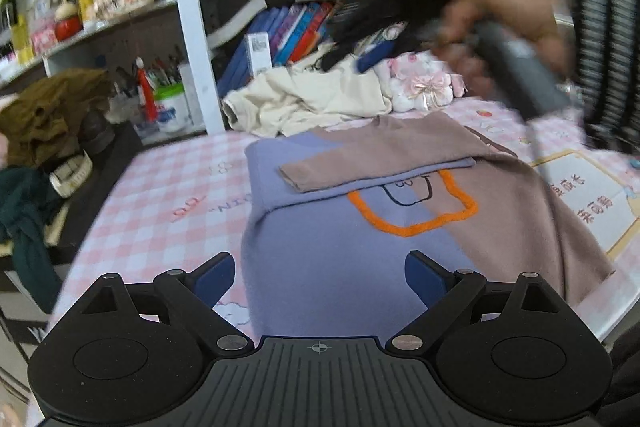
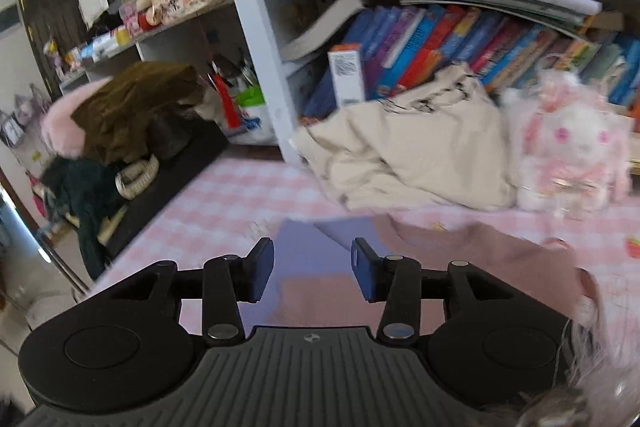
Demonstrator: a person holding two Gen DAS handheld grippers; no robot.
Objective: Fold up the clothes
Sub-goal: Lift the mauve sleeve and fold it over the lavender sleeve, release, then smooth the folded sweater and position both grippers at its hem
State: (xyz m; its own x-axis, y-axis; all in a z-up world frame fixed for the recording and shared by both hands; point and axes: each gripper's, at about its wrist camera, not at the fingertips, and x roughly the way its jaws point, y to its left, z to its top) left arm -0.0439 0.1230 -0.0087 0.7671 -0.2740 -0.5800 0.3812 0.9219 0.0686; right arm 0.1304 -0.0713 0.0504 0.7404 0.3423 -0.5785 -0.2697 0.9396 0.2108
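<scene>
I see a pink checked cloth [image 1: 160, 195] covering the desk, with bookshelves [image 2: 460, 39] behind and a cream garment [image 2: 408, 147] heaped beside a plush toy [image 2: 568, 151]. The lilac-and-mauve sweater [image 1: 320, 259] lies flat mid-desk, one mauve sleeve [image 1: 380, 155] folded across it. My left gripper [image 1: 320, 279] hangs over its hem, jaws wide, nothing between them. My right gripper [image 2: 313, 273] has its jaws partly apart above the sweater, empty. From the left wrist view, the right hand [image 1: 508, 31] is a blur, and the sweater's far edge is cut off.
</scene>
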